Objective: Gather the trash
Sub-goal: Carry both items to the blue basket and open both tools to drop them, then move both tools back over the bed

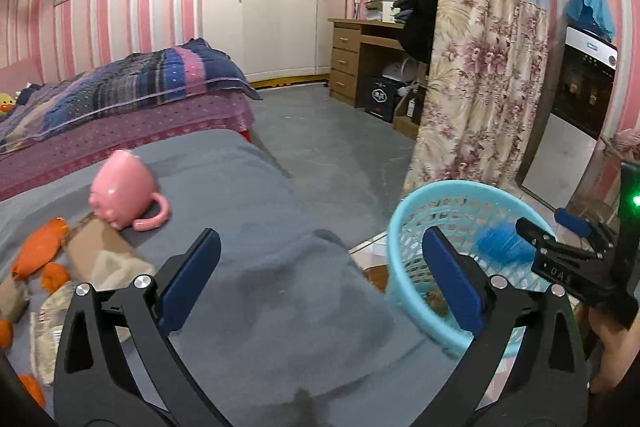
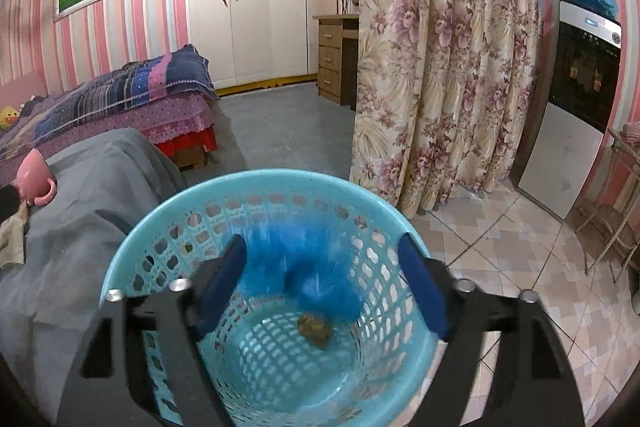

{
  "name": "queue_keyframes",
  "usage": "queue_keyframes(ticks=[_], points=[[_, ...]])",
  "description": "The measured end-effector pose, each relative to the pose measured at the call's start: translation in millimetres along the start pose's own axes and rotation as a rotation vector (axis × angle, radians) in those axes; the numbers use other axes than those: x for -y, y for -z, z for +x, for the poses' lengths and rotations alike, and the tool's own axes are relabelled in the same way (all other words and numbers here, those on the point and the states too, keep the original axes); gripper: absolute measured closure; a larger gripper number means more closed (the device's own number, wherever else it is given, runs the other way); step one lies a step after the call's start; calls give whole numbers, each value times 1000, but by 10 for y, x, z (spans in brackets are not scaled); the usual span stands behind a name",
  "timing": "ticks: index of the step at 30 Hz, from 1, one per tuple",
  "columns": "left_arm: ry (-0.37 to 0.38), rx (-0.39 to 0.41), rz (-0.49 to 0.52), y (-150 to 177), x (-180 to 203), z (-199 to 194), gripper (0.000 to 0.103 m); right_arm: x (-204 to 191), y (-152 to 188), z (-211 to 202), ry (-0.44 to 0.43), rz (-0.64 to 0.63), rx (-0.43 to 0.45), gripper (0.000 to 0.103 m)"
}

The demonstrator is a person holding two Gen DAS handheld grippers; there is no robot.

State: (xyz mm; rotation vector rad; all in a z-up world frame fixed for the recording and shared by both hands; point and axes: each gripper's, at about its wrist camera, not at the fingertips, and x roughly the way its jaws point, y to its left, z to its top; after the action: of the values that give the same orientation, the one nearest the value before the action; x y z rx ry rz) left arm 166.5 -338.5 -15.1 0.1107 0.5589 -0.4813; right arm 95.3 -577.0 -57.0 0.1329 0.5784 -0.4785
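Observation:
A light blue mesh basket (image 2: 132,251) stands on the floor beside the grey-covered table (image 1: 248,187). My right gripper (image 2: 322,247) hangs open over the basket. Under its spread pads is a blurred blue thing (image 2: 312,267) inside the basket, and neither pad presses on it. A brown scrap (image 2: 314,331) lies on the basket's bottom. My left gripper (image 1: 320,259) is open and empty above the grey cloth, left of the basket (image 1: 404,227). The right gripper (image 1: 548,223) shows at that view's right edge. Orange peel (image 1: 40,247), brown paper (image 1: 96,247) and a wrapper (image 1: 48,327) lie on the table's left.
A pink mug (image 1: 124,193) lies tipped on the cloth near the trash. A bed (image 1: 120,95) stands behind the table, a flowered curtain (image 2: 440,87) hangs right of the basket, and a wooden desk (image 1: 352,59) and a tall appliance (image 2: 576,99) stand farther off. The floor by the basket is tiled.

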Motion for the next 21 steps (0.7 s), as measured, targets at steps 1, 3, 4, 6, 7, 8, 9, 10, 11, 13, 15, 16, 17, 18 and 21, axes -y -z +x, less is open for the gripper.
queue_keyframes(ticks=[1,3,4,6,7,8,9,10,11,13,15,16,17,18,21], points=[[-8,2,-3,9,-51,-42,6,-17,1,-9,12,-5,0,20],[-15,4,-12,15,-118,-100,6,-40,3,-61,19,-3,6,14],[-17,4,-18,19,-160,-133,6,-52,4,-78,18,0,5,11],[-25,8,-36,33,-263,-219,6,-86,-2,-132,27,4,6,9],[-30,11,-42,39,-304,-257,6,-125,-7,-174,29,1,9,8],[-39,15,-47,46,-357,-311,6,-160,-13,-213,28,-4,14,8],[-48,20,-52,53,-413,-369,6,-231,-23,-287,26,-14,25,7],[-53,22,-56,61,-452,-407,6,-281,-31,-330,22,-20,32,7],[-62,24,-62,68,-529,-480,6,-333,-33,-383,17,-25,40,7],[-79,30,-68,74,-628,-576,6,-498,-66,-541,-5,-29,65,7],[-109,38,-81,96,-786,-720,6,-667,-87,-688,-40,-26,86,7],[-118,39,-87,104,-843,-770,6,-733,-97,-744,-55,-23,93,6],[-136,40,-97,122,-960,-860,6,-846,-102,-826,-76,-19,103,5],[-147,40,-101,133,-1025,-905,6,-952,-105,-895,-99,-16,111,5],[-206,40,-116,216,-1320,-1095,6,-1230,-85,-1008,-149,-17,119,5]])
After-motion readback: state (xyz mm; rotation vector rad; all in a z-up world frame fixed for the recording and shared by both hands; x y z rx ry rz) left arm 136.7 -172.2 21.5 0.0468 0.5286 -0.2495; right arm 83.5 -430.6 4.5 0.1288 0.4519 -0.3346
